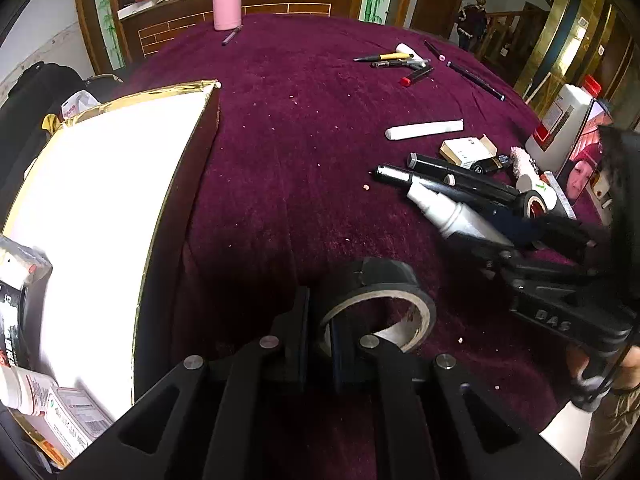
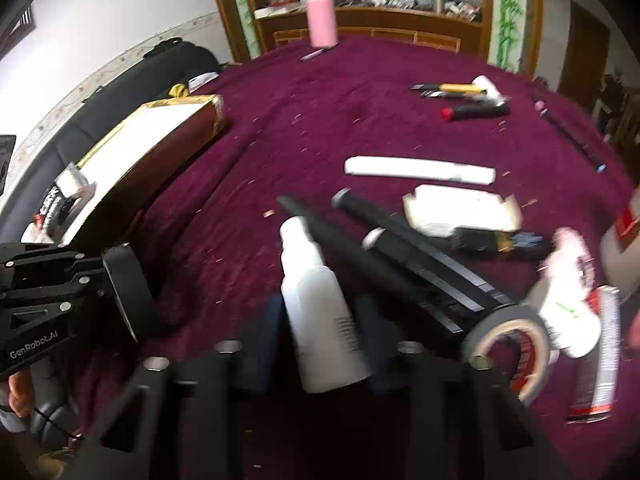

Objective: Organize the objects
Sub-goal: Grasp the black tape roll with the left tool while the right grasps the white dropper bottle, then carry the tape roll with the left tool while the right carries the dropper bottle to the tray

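Left wrist view: the black tape roll point(image 1: 384, 304) is pinched by its wall between the closed jaws of the left gripper point(image 1: 320, 320), one finger inside the ring and one outside, over the purple tablecloth point(image 1: 300, 140) just beside the box. The roll's near edge is hidden behind the fingers, so how much of it is clamped can't really be made out.

In the right wrist view, which is smeared by motion, a white spray bottle point(image 2: 320, 312) is seen between the fingers of the right gripper point(image 2: 320, 344). The pads look pressed on its sides, and its base is cut off behind the gripper body. Whether the bottle is lifted or resting on the cloth can't be told.

The white-lined box with gold trim point(image 1: 100, 208) is cut off at the left edge. Only its near corner is seen to be filled: a dark packet point(image 1: 16, 308), a white pill bottle point(image 1: 24, 392) and a small white carton point(image 1: 76, 416), all partly out of frame.

Further out, a blurred heap is seen at the right: long black tubes point(image 2: 408, 256), a second tape roll point(image 2: 508, 340), a small open carton point(image 2: 460, 212) and a white stick point(image 2: 420, 170). Pens point(image 1: 404, 62) are scattered farther back, and a pink flask point(image 1: 227, 2) stands at the far edge.
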{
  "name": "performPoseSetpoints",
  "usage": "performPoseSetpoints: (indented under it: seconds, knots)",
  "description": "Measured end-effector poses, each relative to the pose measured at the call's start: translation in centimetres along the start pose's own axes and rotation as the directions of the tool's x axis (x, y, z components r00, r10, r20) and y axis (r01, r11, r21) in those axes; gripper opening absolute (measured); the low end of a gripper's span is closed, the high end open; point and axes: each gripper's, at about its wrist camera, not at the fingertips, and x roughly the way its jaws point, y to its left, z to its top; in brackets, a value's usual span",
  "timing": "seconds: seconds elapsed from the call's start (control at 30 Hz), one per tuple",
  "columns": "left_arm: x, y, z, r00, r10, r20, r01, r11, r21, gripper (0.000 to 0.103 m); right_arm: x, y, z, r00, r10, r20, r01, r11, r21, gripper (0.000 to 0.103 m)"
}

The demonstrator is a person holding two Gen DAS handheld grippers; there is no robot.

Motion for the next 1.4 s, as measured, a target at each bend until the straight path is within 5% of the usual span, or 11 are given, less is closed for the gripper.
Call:
performPoseSetpoints:
  seconds: [0.77,1.4]
  knots:
    - [-3.0,1.3,-0.5,0.997,-0.001,0.075,0.005,0.998,-0.062,0.009,-2.2,3.0,-1.6,0.994,0.058,0.097,-0.064,0.996,0.062,0.032]
    - [-7.8,3.6,-1.1,0.981,0.021,0.191,0.005,0.991,-0.132,0.009,-5.1,7.1,-1.7,0.98,0.129,0.153,-0.131,0.991,-0.001,0.032]
